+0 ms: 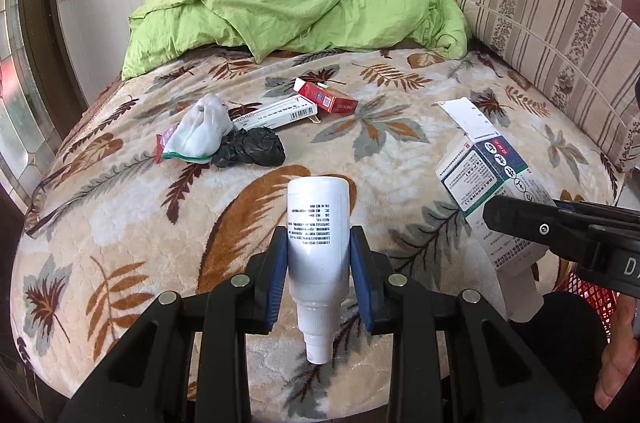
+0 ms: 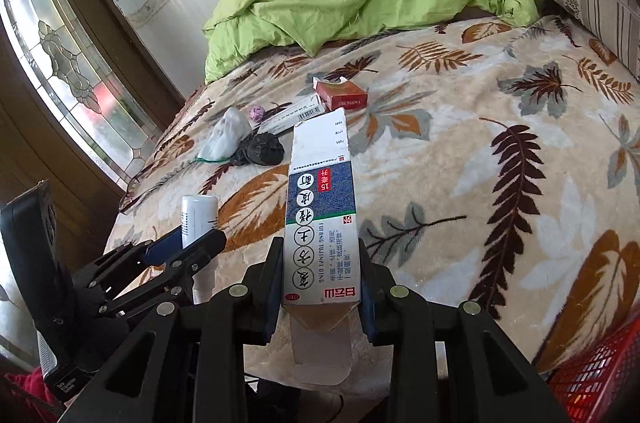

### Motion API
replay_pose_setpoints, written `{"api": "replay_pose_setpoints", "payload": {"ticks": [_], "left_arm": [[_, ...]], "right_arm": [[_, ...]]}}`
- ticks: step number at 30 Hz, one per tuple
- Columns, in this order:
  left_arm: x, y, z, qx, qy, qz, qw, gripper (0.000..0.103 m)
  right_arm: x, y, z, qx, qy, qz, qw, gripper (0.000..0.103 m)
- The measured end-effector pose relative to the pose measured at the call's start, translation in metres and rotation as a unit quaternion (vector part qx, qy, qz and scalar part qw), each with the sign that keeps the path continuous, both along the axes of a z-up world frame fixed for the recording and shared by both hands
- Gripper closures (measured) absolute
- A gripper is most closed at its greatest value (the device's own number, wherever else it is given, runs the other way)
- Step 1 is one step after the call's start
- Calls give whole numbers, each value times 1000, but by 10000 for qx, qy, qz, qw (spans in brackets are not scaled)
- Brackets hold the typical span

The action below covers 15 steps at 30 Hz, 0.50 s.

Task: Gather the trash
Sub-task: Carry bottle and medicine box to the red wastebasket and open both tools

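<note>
Both claws are already loaded, held just above the near end of the bed (image 1: 400,151). The left claw (image 1: 319,275) is clamped on a white plastic bottle (image 1: 317,223), pads pressing its round body just above the neck, nozzle pointing back toward the holder; it looks light and rigid, but the smooth wall could slide if the squeeze eases. The right claw (image 2: 320,279) is clamped on an opened medicine carton (image 2: 322,223), gripped across its lower end with both flaps hanging loose; thin card like this is nearly weightless and will likely crush under a hard pinch, so a hold across the narrow sides seems best. A red mesh basket (image 2: 596,379) shows at the bed's near right corner, probably where these go. Farther up the blanket wait a red cigarette pack (image 1: 330,98), a long white box (image 1: 280,113), a crumpled black bag (image 1: 252,149) and a white cloth bundle (image 1: 200,133), the last two soft and best pinched at a bunched fold.
</note>
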<state>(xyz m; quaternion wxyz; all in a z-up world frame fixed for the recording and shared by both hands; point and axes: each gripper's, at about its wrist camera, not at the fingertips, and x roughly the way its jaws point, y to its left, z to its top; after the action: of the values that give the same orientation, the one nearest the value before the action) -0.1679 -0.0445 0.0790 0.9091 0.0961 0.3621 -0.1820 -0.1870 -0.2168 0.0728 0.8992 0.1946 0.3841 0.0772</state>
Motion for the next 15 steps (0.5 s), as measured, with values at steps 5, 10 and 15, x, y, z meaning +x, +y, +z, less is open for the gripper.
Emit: {"api": "replay_pose_setpoints", "payload": {"ticks": [5, 10, 15], "left_arm": [[-7, -1, 6, 38, -99, 9, 9999, 74], [-13, 0, 11, 58, -196, 4, 9998, 74], [-17, -1, 15, 94, -287, 32, 9995, 74]], "right_arm": [[-8, 0, 7, 49, -68, -13, 10000, 69], [-13, 1, 14, 63, -141, -5, 9999, 69], [-17, 2, 19, 84, -173, -4, 9998, 69]]}}
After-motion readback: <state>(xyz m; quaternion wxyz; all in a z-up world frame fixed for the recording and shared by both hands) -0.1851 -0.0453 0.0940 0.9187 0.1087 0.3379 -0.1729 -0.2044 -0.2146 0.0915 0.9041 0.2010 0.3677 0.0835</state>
